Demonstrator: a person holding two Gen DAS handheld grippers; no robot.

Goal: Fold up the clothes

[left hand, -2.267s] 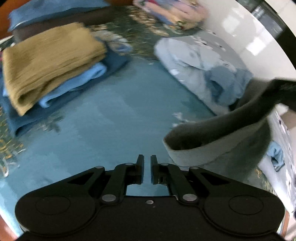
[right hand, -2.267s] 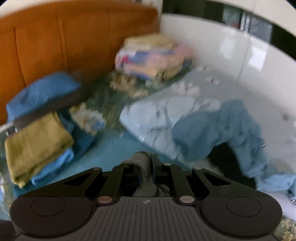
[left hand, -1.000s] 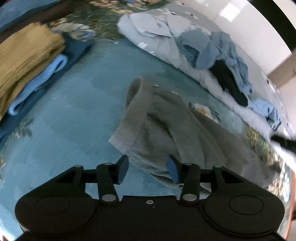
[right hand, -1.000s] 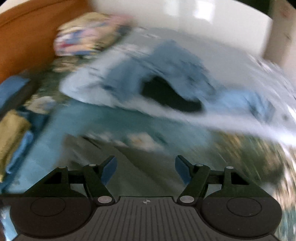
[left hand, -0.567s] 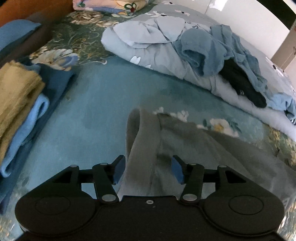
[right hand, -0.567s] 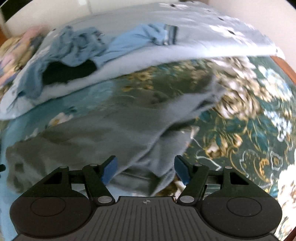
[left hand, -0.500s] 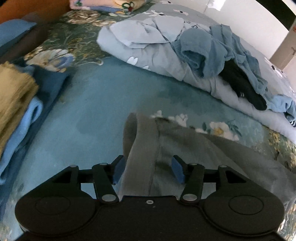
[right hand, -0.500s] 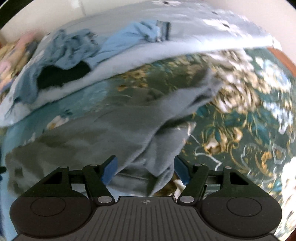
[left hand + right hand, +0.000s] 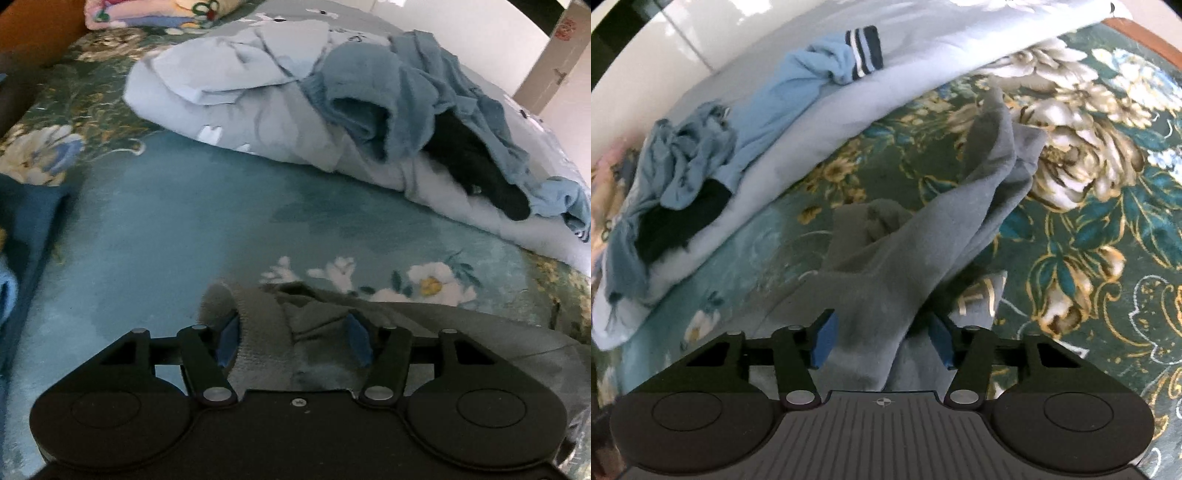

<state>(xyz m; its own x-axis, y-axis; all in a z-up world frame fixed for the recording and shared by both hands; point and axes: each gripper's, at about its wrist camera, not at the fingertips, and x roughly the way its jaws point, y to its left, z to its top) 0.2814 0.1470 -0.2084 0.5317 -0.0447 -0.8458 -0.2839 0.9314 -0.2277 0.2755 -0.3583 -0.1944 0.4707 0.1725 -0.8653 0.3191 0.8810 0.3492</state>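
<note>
Right wrist view: grey garment (image 9: 908, 258) lies rumpled on the floral bed (image 9: 1108, 221), between both spread claws, right (image 9: 882, 338) and left (image 9: 291, 341).

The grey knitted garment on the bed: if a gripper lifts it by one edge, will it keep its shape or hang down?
The grey knitted garment would probably hang limp: it already lies in soft folds and creases on the floral bedspread. It looks thick and fuzzy, so the blue pads of the open left gripper should hardly slip. The rest would likely drag along.
</note>
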